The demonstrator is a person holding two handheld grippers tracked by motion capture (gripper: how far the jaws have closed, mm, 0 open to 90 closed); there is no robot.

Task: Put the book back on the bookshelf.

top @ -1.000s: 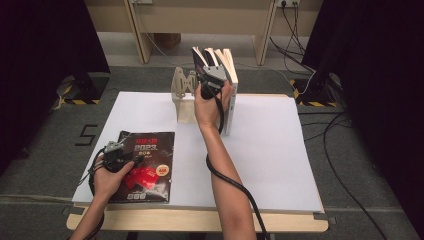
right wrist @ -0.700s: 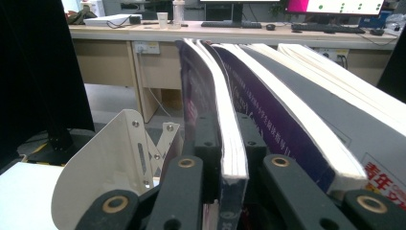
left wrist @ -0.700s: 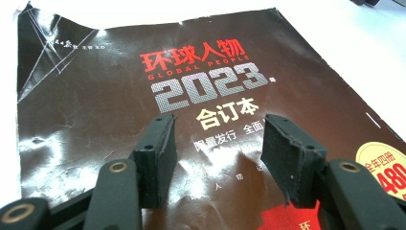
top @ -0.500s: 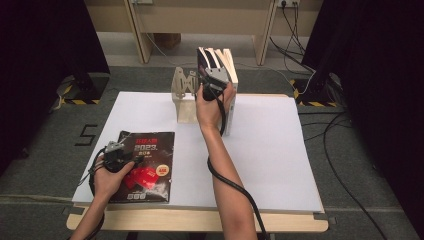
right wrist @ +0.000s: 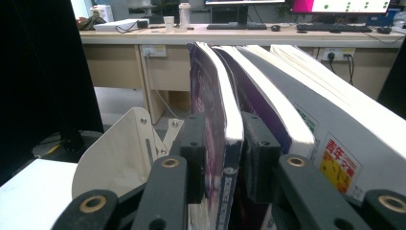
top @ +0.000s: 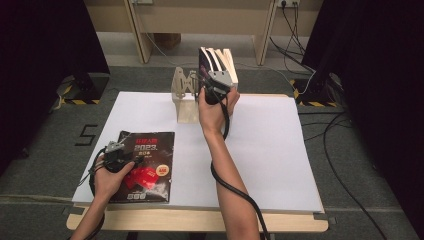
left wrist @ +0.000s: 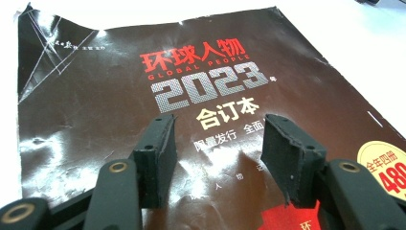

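a dark-spined book (right wrist: 218,139) stands upright at the left end of a leaning row of books (top: 222,60) in a pale wooden rack (top: 184,92) at the table's far edge. the right gripper (right wrist: 222,158) clamps its spine. the left gripper (left wrist: 218,148), jaws parted and holding nothing, hovers over a dark magazine (left wrist: 143,96) lying flat on the white table (top: 280,150).

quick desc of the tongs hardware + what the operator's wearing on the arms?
Both tongs, left and right, are black, with brass-coloured pivot rivets and blocky foam-like pads. The right carries a grey plate on top. A black cable trails from each. Forearms are bare: no sleeves or gloves visible.
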